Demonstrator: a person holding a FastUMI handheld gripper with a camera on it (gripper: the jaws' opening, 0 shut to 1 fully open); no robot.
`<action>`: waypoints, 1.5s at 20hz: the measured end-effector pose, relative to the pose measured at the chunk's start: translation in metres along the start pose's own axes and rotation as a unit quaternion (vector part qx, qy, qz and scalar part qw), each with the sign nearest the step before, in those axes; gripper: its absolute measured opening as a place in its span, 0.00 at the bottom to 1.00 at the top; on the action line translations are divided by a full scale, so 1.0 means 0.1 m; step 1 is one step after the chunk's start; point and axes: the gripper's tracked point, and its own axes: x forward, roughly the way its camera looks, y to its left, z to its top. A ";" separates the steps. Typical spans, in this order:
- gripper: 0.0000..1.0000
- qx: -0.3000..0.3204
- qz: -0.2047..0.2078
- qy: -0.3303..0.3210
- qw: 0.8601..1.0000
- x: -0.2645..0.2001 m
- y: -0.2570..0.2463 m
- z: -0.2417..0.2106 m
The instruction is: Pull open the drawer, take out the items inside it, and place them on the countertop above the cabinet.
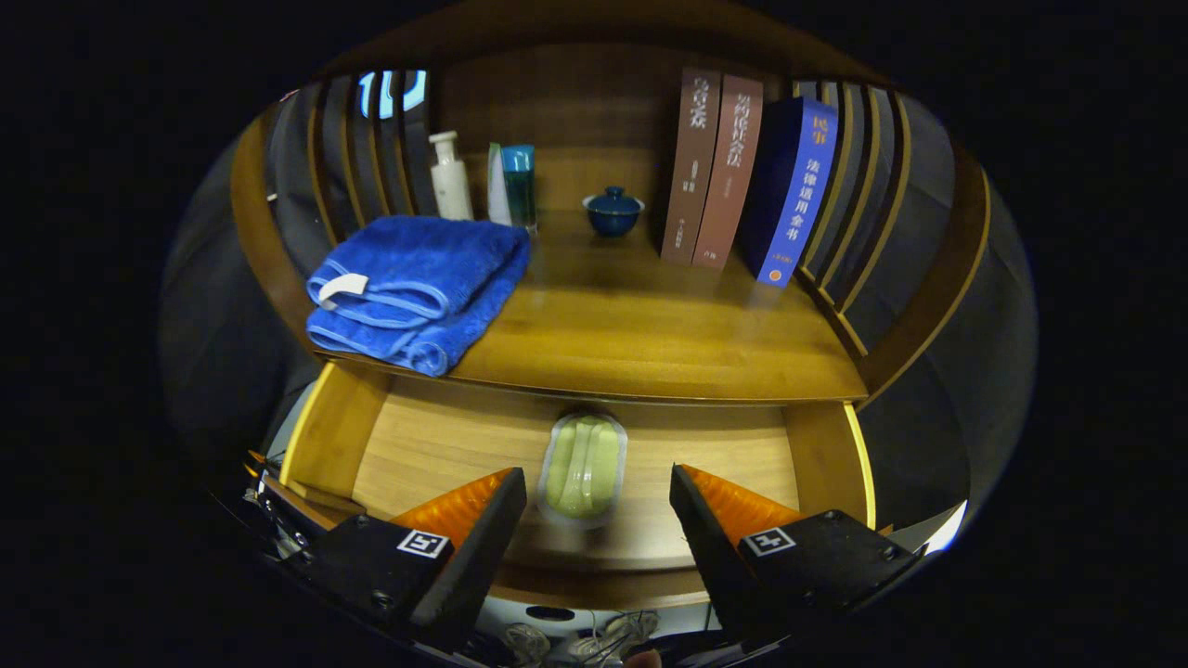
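Drawer (445,445): standing pulled open below the countertop (650,334).
Soap dish (583,467): lying mid-drawer, near its back edge.
Gripper (599,515): hovering, fingers spread, flanking the dish without touching.
Towel (418,288): sitting folded at countertop's front-left corner.

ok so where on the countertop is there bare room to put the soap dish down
The widest bare patch of countertop lies between the folded blue towel and the books, in front of the lidded cup. The back left is crowded with bottles. The gripper is open around the soap dish.

Soap box (584,466) in drawer (427,445), under countertop (650,325).
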 end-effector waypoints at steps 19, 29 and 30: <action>0.23 0.030 0.007 0.110 0.993 0.85 0.15 -0.43; 0.14 0.080 0.049 0.108 0.990 0.39 0.19 -0.41; 0.14 0.077 0.052 0.105 0.990 0.31 0.19 -0.40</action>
